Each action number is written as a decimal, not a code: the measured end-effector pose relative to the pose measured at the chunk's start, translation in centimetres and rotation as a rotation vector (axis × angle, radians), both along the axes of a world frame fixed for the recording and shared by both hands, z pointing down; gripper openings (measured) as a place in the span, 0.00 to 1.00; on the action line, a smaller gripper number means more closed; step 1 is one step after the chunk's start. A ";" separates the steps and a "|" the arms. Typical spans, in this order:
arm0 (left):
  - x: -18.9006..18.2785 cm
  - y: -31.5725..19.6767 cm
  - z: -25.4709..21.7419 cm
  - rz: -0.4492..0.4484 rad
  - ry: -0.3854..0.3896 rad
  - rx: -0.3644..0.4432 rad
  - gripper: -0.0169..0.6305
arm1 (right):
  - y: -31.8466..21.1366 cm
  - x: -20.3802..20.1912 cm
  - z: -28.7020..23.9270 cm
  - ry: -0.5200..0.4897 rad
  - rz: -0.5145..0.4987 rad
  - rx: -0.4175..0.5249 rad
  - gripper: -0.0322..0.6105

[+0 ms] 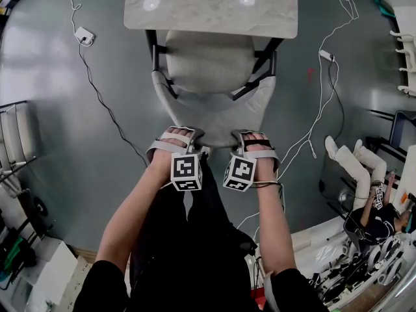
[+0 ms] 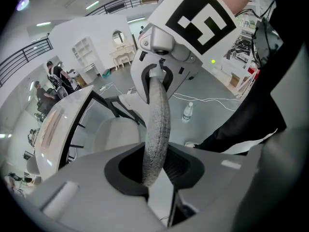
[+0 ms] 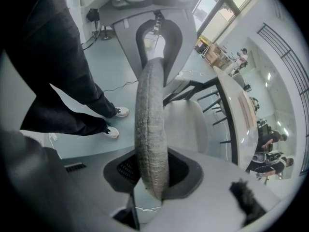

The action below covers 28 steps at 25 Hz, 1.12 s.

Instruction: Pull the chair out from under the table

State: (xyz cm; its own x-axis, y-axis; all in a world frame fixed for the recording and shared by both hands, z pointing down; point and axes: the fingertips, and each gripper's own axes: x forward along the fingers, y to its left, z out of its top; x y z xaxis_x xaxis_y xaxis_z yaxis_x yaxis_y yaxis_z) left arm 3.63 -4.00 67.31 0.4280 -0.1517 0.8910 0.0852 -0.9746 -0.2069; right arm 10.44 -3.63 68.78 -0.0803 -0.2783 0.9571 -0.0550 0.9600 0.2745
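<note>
Grey woven fabric covers the chair (image 1: 209, 62), which stands at the upper centre of the head view. Its seat front is tucked under the near edge of the pale stone-look table (image 1: 195, 12), which spans the top of the frame. Black frame struts (image 1: 260, 77) show on both sides of the seat.

1. Locate the backrest (image 1: 218, 114). It curves across the centre of the frame, between the seat and your hands.
2. Check the left gripper (image 1: 190, 137). It sits on the top edge of the backrest, left of centre. In the left gripper view, the padded edge rises straight out of the gap between the jaws. The jaws stand partly apart, and both press on the fabric.
3. Check the right gripper (image 1: 239, 138). It sits just beside the left one, right of centre, on the same edge. In the right gripper view, the edge fills the gap between the jaws. These jaws are also partly apart and clamped on the padding.
4. Note that each gripper view shows the other gripper further along the edge, near the top of the frame.
5. Note your black trousers (image 1: 195, 239) below the grippers.

White cables (image 1: 322, 103) trail across the grey floor (image 1: 78, 129) at the right of the frame. A black cable (image 1: 104, 106) runs at the left. A water bottle (image 2: 188, 111) stands on the floor in the left gripper view.
</note>
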 end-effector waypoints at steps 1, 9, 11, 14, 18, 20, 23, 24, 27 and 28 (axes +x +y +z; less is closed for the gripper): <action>-0.1 0.3 0.0 0.001 -0.001 -0.002 0.17 | 0.3 -0.1 0.0 -0.002 -0.001 -0.004 0.21; -0.6 2.2 0.0 0.011 -0.006 0.001 0.17 | 2.3 -0.7 0.0 -0.005 0.002 -0.013 0.20; -0.7 2.5 0.0 0.012 -0.006 0.000 0.17 | 2.8 -0.8 0.0 -0.007 0.006 -0.020 0.20; -0.9 3.4 0.1 0.017 -0.009 -0.008 0.17 | 3.4 -1.0 -0.1 -0.009 0.005 -0.016 0.20; -1.0 3.9 0.1 0.014 -0.007 -0.003 0.17 | 4.2 -1.2 0.1 -0.010 -0.001 -0.023 0.20; -1.1 4.1 0.2 0.012 -0.007 -0.009 0.17 | 4.4 -1.2 0.2 -0.013 0.000 -0.025 0.20; -1.1 4.5 0.2 0.017 -0.014 -0.012 0.17 | 4.9 -1.3 0.2 -0.014 0.003 -0.031 0.20; -1.2 4.7 0.2 0.017 -0.015 -0.010 0.17 | 5.1 -1.3 0.2 -0.012 0.002 -0.032 0.20; -1.2 5.3 0.2 0.010 -0.016 -0.018 0.17 | 5.3 -1.2 0.1 0.000 -0.007 -0.022 0.20; -1.2 5.5 0.2 0.007 -0.015 -0.019 0.17 | 5.3 -1.1 0.0 0.000 -0.010 -0.021 0.20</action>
